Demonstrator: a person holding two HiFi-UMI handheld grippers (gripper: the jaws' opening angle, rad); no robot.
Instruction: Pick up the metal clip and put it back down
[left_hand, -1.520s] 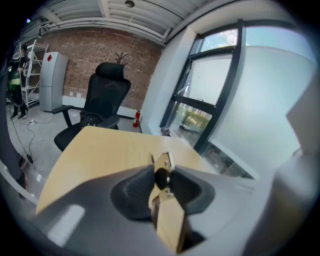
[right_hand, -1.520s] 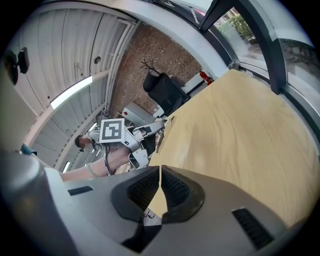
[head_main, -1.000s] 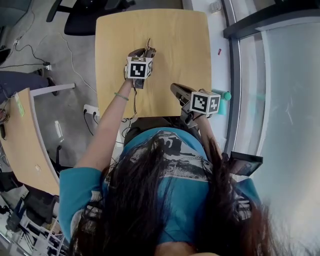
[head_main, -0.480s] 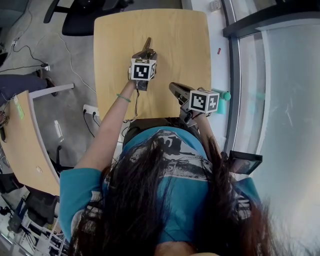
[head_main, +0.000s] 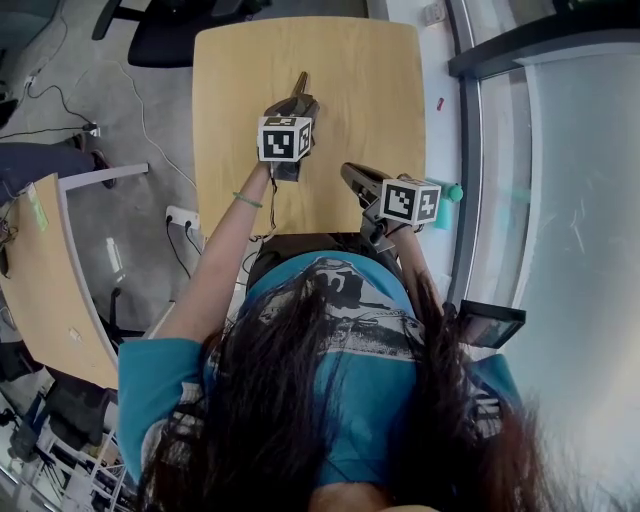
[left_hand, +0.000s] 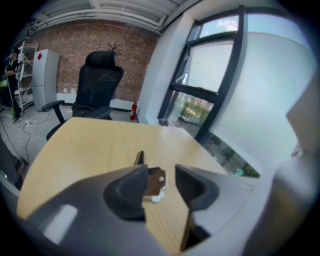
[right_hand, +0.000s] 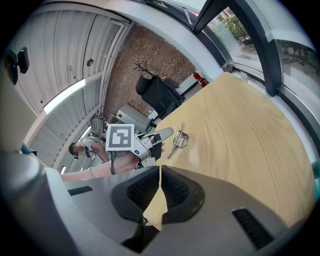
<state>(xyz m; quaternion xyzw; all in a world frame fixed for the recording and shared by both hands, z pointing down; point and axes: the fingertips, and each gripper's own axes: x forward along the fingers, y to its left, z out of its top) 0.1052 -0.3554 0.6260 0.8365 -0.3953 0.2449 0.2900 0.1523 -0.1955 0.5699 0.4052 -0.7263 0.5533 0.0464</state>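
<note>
The metal clip (head_main: 299, 84) lies on the light wooden table (head_main: 360, 80), its thin handle pointing to the far edge. In the left gripper view the clip (left_hand: 155, 181) sits on the tabletop between the jaw tips, and the pads do not press on it. My left gripper (head_main: 295, 103) is open; its jaws have just been opening. The right gripper view shows the clip (right_hand: 179, 139) just ahead of the left gripper (right_hand: 161, 134). My right gripper (head_main: 352, 180) hovers over the near right of the table, shut with nothing between its jaws.
A black office chair (head_main: 175, 25) stands past the table's far edge. Another wooden desk (head_main: 45, 270) is at the left, with cables and a power strip (head_main: 182, 218) on the floor between. A glass wall (head_main: 550, 200) runs along the right.
The left gripper's jaws have opened and let go of the clip, which now rests on the table. That gripper shifted slightly. The right gripper has not moved.
</note>
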